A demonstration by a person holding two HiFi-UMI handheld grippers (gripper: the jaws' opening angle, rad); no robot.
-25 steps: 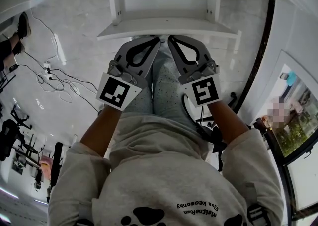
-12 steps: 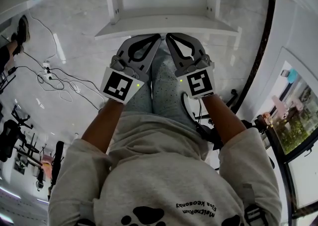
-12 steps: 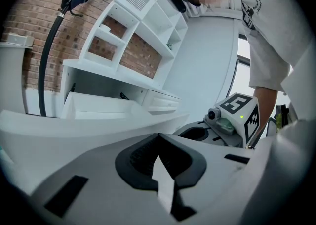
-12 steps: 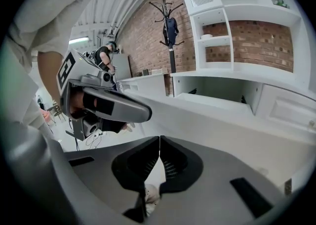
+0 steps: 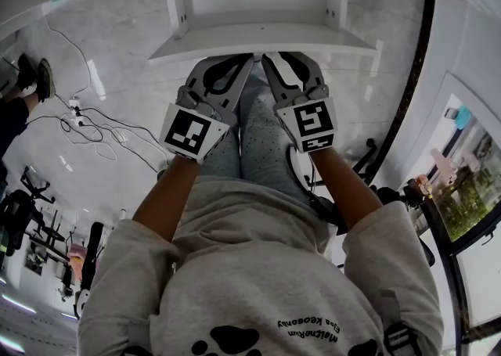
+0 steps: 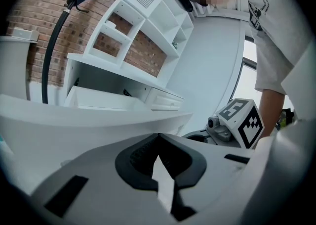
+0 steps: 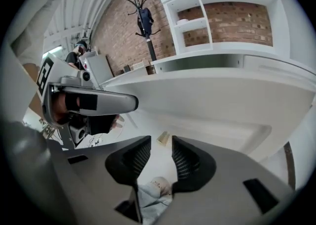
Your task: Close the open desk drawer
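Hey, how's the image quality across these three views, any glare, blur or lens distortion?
Head view: sharp, with a glare streak on the glossy floor. Left gripper view: black vignette corners, the near drawer soft and bowed. Right gripper view: shelves bend with the fisheye; brick wall stays crisp.

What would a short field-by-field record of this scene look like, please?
drawer: white, pulled out, open
left gripper: jaws together, nothing held
right gripper: jaws have just been opening, now apart, nothing between them
placement: both grippers side by side, tips at the drawer's front edge
contact with drawer: cannot tell
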